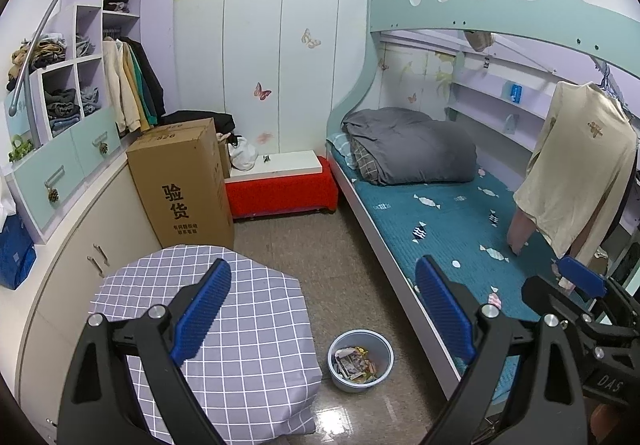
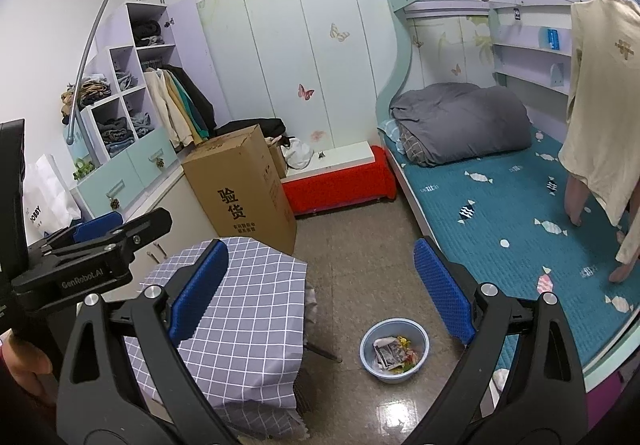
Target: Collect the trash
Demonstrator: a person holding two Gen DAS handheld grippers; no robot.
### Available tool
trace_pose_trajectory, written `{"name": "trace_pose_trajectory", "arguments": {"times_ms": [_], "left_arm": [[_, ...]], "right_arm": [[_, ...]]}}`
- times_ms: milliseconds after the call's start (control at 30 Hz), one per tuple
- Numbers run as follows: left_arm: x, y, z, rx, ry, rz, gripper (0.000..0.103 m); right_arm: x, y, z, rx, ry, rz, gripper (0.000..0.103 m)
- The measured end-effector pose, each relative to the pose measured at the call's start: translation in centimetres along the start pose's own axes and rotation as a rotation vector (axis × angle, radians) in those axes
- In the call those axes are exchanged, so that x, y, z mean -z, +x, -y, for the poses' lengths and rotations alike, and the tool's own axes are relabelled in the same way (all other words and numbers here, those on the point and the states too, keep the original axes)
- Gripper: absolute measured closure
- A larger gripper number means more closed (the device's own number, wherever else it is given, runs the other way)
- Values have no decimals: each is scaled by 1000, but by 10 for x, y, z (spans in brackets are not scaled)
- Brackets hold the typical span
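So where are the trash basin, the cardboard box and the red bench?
trash basin (image 1: 383, 345), left wrist view, right inner wall
cardboard box (image 1: 180, 181), left wrist view, printed front face
red bench (image 2: 340, 185), right wrist view, red front

Trash-filled blue basin (image 1: 361, 361) on floor

cardboard box (image 1: 182, 181) beside red bench (image 1: 282, 187), grey duvet (image 1: 412, 147) on bunk bed (image 1: 452, 221), checked tablecloth (image 1: 240, 325)

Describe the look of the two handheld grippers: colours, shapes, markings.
Both the left gripper and the right gripper have glossy black angular linkage arms with silver pivot bolts and two blue fingers with dimpled pads. Seen from the other side, the right one's body reads "DAS" in white; the left one's reads "GenRobot.AI".
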State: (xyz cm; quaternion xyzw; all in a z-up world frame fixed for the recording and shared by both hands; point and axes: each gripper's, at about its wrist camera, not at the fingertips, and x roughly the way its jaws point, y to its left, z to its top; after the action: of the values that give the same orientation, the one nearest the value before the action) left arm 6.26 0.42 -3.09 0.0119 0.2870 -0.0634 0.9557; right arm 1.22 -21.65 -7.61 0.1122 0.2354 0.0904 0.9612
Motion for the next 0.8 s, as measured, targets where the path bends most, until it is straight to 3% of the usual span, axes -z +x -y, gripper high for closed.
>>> {"name": "trace_pose_trajectory", "arguments": {"times_ms": [500,800], "left_arm": [[-11,23,7,2,16,-14,11],[-18,45,-15,21,17,-30,11]], "right_arm": [[-8,17,14,17,29,0,9],[-9,47,-2,28,39,-34,9]]}}
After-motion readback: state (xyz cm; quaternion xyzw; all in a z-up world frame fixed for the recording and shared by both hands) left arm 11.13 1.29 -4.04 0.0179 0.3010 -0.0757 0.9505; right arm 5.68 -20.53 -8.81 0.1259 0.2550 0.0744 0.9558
